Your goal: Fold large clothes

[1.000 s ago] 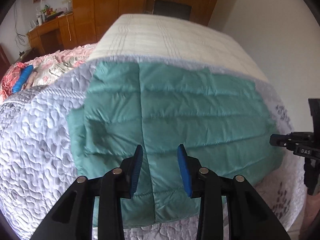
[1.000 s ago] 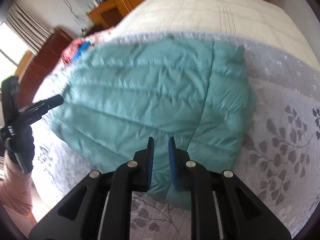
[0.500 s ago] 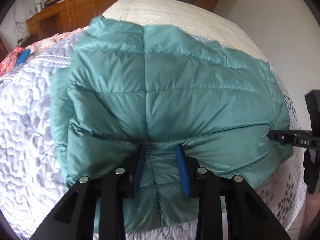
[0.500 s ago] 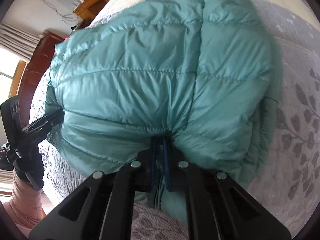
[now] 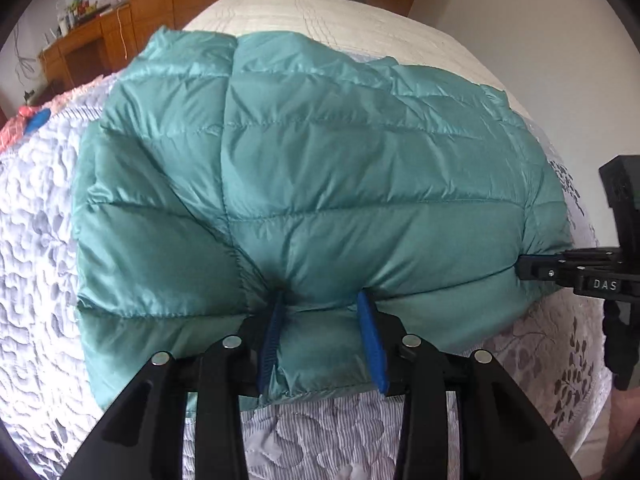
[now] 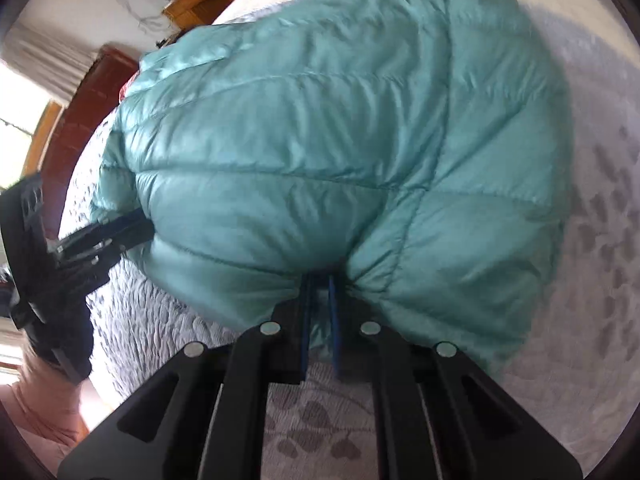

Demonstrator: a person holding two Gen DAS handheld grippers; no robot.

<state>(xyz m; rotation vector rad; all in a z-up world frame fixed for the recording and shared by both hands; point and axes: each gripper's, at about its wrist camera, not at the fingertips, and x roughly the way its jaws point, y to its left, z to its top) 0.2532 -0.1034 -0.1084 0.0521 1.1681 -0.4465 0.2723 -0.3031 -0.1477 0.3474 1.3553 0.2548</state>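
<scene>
A teal quilted down jacket (image 5: 320, 176) lies bunched on the bed and fills both views; it also shows in the right wrist view (image 6: 340, 152). My left gripper (image 5: 324, 300) has its blue pads around the jacket's near hem, with a fold of fabric between them. My right gripper (image 6: 319, 280) is shut on the hem near the jacket's right corner; it also shows in the left wrist view (image 5: 524, 268). The near edge is lifted and puffed up. The left gripper shows at the left of the right wrist view (image 6: 140, 224).
The bed has a grey-white quilted cover (image 5: 36, 240) with a leaf print and a cream blanket (image 5: 320, 12) further back. A wooden desk (image 5: 88, 44) and wardrobes stand behind. A pink floral quilt (image 5: 24, 128) lies at far left.
Both grippers came down onto the near hem and closed on it. The hem has been lifted and carried forward, so the jacket bulges up and looms larger.
</scene>
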